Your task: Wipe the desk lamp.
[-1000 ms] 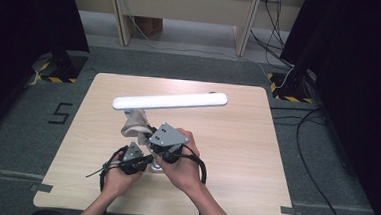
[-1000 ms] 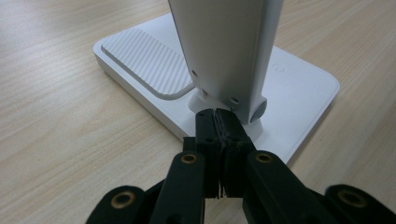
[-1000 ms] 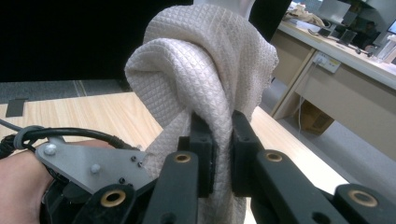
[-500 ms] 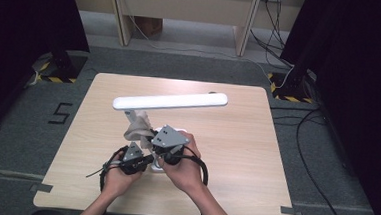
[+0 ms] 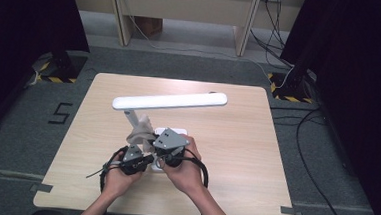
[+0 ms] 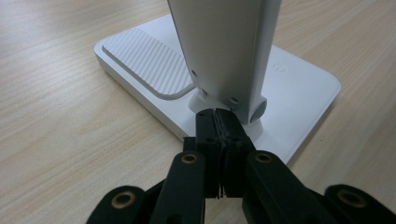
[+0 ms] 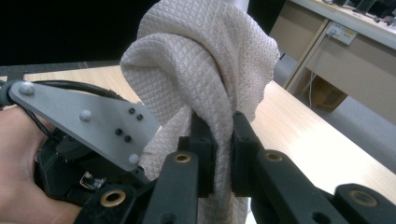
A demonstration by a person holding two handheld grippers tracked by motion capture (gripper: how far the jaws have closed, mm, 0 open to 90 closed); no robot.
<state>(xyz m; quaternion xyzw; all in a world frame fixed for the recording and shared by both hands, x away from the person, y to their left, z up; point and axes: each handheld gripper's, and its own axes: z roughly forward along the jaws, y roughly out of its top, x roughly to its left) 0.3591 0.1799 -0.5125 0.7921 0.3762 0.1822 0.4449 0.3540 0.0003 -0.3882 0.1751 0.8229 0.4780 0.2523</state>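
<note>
A white desk lamp stands on the table, its long head [image 5: 169,100] held level on a slanted stem [image 5: 129,117]. In the left gripper view the stem [image 6: 224,42] rises from the flat white base [image 6: 299,88]. My left gripper [image 6: 218,114] is shut with nothing between its jaws, and its tips rest against the foot of the stem. My right gripper [image 7: 219,121] is shut on a white waffle-textured cloth [image 7: 205,60], which stands bunched up beside the stem. From above, both grippers [image 5: 142,160] [image 5: 151,139] sit close together at the lamp's base, with the cloth [image 5: 141,129] by the stem.
The wooden table [image 5: 235,155] has open room to the right and at the far side. Beyond it, on the floor, are desk legs and cables [image 5: 280,78]. In the right gripper view the left gripper's grey plate [image 7: 79,126] and the hand [image 7: 18,154] lie close by.
</note>
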